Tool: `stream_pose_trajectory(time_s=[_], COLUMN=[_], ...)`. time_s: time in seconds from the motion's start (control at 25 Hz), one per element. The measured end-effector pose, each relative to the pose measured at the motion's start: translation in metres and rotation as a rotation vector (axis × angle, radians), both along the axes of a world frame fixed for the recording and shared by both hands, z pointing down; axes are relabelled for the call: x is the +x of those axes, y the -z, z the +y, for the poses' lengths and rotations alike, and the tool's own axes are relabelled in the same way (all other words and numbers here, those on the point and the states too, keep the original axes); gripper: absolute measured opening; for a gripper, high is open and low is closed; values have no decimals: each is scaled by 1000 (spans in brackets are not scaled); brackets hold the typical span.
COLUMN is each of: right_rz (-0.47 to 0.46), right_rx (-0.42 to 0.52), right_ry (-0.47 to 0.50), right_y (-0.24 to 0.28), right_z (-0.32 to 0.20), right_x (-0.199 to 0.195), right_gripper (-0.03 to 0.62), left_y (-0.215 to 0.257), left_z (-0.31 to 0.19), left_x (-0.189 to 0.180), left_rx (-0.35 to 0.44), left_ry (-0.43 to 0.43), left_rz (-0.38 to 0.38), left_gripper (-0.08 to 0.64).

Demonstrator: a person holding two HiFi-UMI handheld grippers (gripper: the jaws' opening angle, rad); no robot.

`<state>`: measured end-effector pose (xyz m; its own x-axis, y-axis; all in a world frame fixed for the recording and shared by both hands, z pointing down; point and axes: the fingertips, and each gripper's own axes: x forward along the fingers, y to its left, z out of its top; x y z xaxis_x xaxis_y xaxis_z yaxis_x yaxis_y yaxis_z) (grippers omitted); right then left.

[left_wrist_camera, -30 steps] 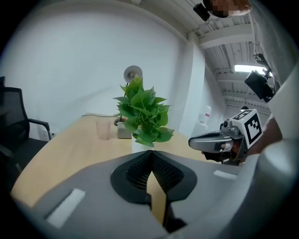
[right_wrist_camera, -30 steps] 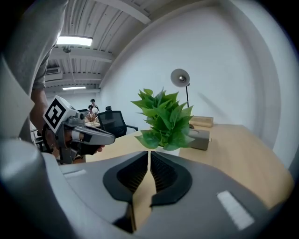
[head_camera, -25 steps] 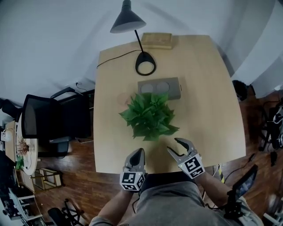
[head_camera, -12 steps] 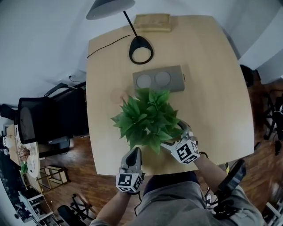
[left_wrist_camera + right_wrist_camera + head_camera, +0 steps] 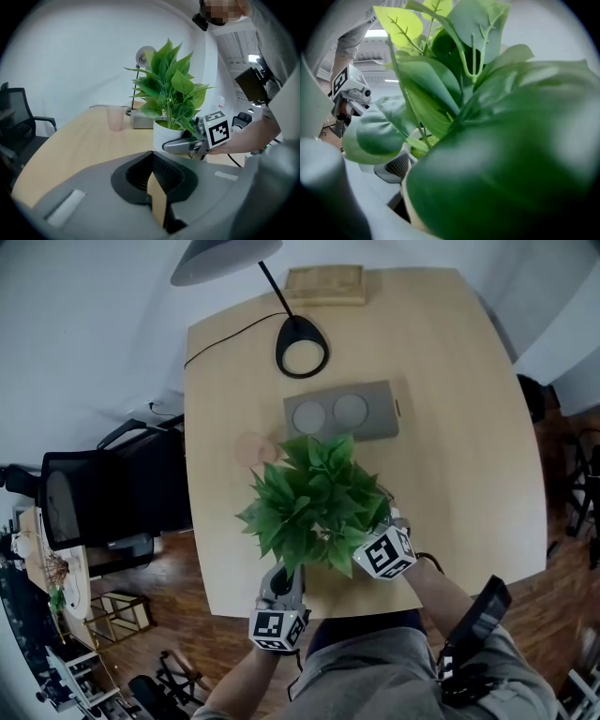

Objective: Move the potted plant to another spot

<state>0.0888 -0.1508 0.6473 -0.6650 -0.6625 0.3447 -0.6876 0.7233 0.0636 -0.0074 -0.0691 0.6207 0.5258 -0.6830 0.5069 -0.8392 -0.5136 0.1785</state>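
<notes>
— While the right claw [image 5: 373, 526] stands at its widest, its jaws having just been opening, where should it take the potted plant [image 5: 314, 502]?

— Low on the white pot [image 5: 164, 133], never on the leaves. The left gripper view shows one jaw lying along the near side of the pot, just beside it. The other jaw I judge to be behind the pot, though no view shows it. So the pot sits between the jaws, and I see no pad pressing on it yet.

— And the right gripper view?

— It is mostly foliage, close and blurred, with a glimpse of the pot's rim below and one jaw at the left. The claw is in under the leaves.

— What makes a good grip here?

— Bring the pot's widest part between the pads, hold the claw so the pot stays upright, then close slowly. A smooth round pot may slip or twist, so lift only a little.

— Where is the plant on the desk [image 5: 450, 427]?

— About the middle, on the person's side of the grey block [image 5: 342, 413], with a pink cup [image 5: 115, 117] near it.

— And the left claw [image 5: 285, 577]?

— Its jaws are together with nothing in them. It sits near the front edge, left of the pot and apart from it.
</notes>
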Motion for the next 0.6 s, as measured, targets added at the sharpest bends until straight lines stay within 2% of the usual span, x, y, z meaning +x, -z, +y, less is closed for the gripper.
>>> stream_pose_trajectory(time_s=[0.16, 0.24, 0.6], right_rz=[3, -1, -31], right_rx=[21, 29, 19], right_ry=[-21, -31, -44], right_y=[2, 3, 6], right_z=[-13, -14, -11], right_x=[-3, 1, 1], right_gripper=[572, 549, 538], left_y=[1, 0, 6], left_z=[-3, -3, -2], left_x=[-2, -1, -1], left_rx=[1, 3, 22], left_ry=[-11, -12, -28], left_rz=[-7, -9, -11], left_gripper=[-6, -6, -6])
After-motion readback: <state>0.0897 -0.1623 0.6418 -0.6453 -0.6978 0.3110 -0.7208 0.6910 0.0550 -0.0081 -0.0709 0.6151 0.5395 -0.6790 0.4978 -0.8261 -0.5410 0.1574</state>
